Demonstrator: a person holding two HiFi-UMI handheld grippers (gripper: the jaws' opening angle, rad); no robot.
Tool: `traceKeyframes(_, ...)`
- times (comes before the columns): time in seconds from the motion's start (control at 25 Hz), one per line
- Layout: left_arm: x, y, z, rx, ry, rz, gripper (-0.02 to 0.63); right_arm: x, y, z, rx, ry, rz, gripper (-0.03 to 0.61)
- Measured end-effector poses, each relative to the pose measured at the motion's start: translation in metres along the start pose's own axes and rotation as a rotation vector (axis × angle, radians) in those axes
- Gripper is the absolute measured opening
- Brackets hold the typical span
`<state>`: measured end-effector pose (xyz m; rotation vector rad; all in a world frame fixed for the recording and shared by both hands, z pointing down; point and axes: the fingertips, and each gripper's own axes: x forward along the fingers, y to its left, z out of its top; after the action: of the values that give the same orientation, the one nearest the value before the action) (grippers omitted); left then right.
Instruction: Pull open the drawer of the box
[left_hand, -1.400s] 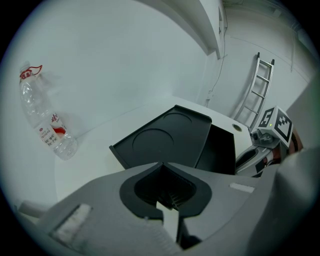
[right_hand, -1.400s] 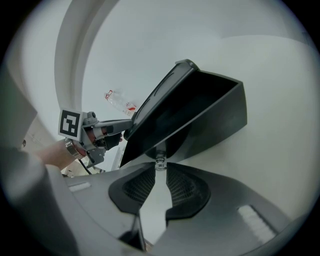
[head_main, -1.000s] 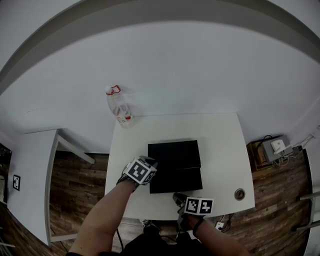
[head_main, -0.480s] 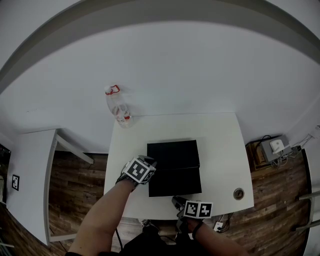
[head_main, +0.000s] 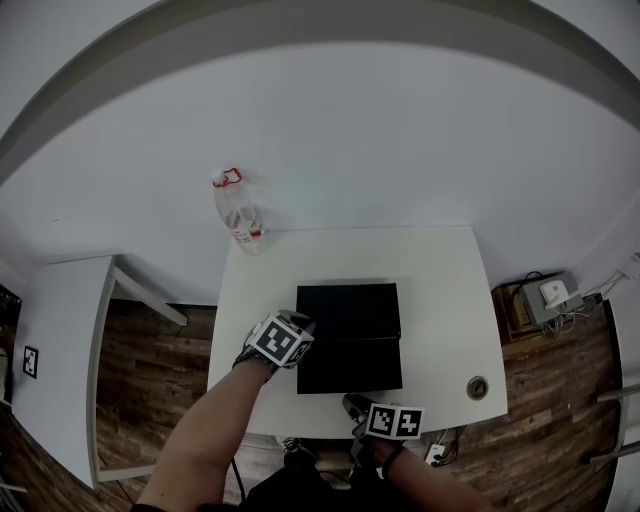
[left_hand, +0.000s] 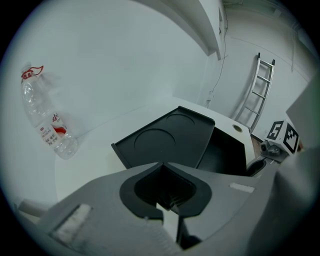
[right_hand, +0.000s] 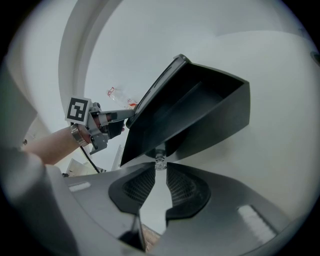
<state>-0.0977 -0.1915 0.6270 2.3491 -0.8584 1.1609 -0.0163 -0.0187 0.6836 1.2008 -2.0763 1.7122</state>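
The knob of the drawer is pinched by the right tool — the pull is judged to run straight back from the box; the left tool is closed, empty.

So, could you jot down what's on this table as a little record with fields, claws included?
surface: white table
box: black, mid-table, two round marks on top
drawer: partly pulled out toward the person; inside looks empty
knob: small, clear, on the drawer front
right claw: shut on knob
left claw: shut, holding nothing, at the box's left edge
bottle: clear plastic with red on it, at the table's far left corner
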Motion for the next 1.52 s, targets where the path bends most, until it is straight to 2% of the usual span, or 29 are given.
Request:
traceKeyframes(0.28,0.0,0.0,0.0,-0.01,-0.003,0.012,0.004,0.001,-0.001,0.0,-0.008,-0.009,0.011,0.074)
traceKeyframes(0.52,-0.004,0.001,0.0,-0.02,-0.015,0.013,0.006,-0.016,0.006,-0.006,-0.024,0.01,0.071,0.101)
traceKeyframes(0.6,-0.013,0.003,0.005,-0.005,-0.052,0.034,0.005,-0.03,0.007,-0.009,-0.022,0.007,0.095,0.088)
traceKeyframes(0.68,-0.029,0.003,0.012,-0.017,-0.115,0.032,0.006,-0.046,0.009,-0.011,-0.021,0.004,0.133,0.018)
traceKeyframes(0.72,-0.038,0.0,0.014,-0.035,-0.151,0.015,0.006,-0.055,0.011,-0.01,-0.024,0.003,0.159,0.006)
traceKeyframes(0.88,-0.077,-0.032,0.004,-0.157,-0.279,-0.132,0.006,-0.09,0.021,-0.001,-0.057,-0.028,0.259,0.006)
traceKeyframes(1.12,-0.132,-0.112,-0.038,-0.475,-0.469,-0.408,0.005,-0.144,0.06,0.039,-0.065,-0.148,0.429,0.005)
traceKeyframes(1.32,-0.159,-0.176,-0.06,-0.698,-0.598,-0.551,0.005,-0.174,0.101,0.044,-0.183,-0.157,0.513,0.005)
traceKeyframes(1.4,-0.163,-0.2,-0.063,-0.762,-0.626,-0.61,0.005,-0.182,0.115,0.037,-0.218,-0.14,0.54,0.005)
traceKeyframes(1.52,-0.162,-0.231,-0.067,-0.789,-0.617,-0.665,0.005,-0.188,0.13,0.025,-0.252,-0.114,0.573,0.005)
